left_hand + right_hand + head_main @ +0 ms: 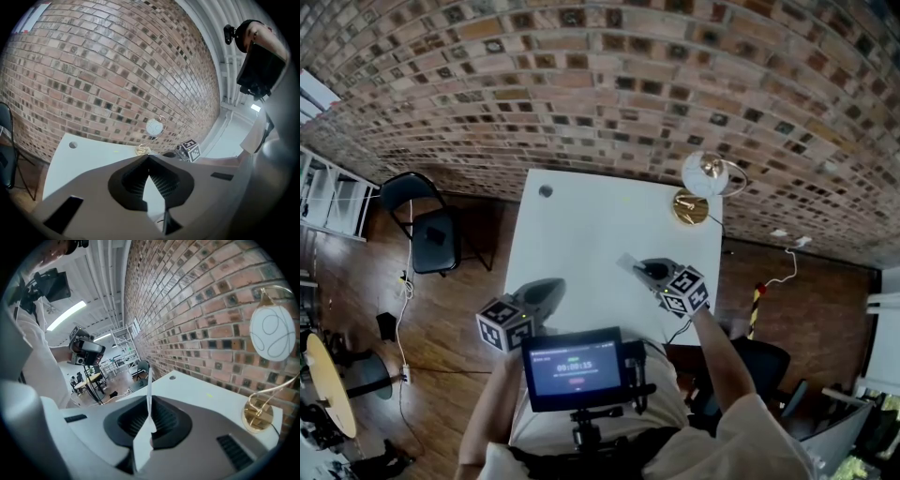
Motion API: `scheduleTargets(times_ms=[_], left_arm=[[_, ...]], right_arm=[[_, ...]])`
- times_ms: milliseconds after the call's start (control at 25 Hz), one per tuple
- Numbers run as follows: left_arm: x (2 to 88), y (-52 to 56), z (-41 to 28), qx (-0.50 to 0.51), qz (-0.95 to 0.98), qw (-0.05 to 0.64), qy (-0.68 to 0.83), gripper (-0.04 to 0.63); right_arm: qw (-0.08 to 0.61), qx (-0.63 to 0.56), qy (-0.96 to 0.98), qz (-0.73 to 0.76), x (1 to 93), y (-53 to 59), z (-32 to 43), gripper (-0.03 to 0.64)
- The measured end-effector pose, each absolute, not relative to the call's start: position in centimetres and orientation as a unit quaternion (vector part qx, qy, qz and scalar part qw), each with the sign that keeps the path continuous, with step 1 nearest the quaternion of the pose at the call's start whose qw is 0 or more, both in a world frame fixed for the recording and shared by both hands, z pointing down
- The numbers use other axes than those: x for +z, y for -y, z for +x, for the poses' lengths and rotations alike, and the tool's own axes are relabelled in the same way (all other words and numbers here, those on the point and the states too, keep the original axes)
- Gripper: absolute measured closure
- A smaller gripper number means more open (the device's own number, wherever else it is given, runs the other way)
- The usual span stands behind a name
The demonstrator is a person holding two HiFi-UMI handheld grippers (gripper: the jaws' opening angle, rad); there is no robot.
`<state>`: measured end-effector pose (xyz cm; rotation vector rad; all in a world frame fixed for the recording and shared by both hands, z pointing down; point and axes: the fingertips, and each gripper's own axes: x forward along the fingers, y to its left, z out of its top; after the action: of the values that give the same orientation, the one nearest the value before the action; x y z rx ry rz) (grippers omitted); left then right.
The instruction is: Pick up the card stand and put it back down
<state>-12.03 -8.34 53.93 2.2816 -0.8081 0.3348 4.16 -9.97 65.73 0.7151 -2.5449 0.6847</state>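
The card stand has a gold base and a wire loop that carries a round white disc. It stands upright at the far right corner of the white table. In the right gripper view the stand's base sits ahead to the right, well clear of the jaws. My right gripper is shut on a thin white card, seen edge-on between the pads. My left gripper hovers over the near left part of the table, shut with nothing in it. From the left gripper view the stand's disc is far ahead.
A brick wall runs behind the table. A black chair stands on the wooden floor to the left. A small dark hole marks the table's far left. A screen hangs at the person's chest. A white cable lies on the floor at right.
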Motion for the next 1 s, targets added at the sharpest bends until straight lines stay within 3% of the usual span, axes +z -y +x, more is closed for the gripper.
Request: scheduleTargets(times_ms=[1000], left_arm=[[54.6, 7.1, -9.9, 0.153, 0.868, 0.356, 0.31, 0.595]], right_arm=[[0.258, 0.278, 0.892, 0.247, 77.9, 10.4, 4.2, 0.591]])
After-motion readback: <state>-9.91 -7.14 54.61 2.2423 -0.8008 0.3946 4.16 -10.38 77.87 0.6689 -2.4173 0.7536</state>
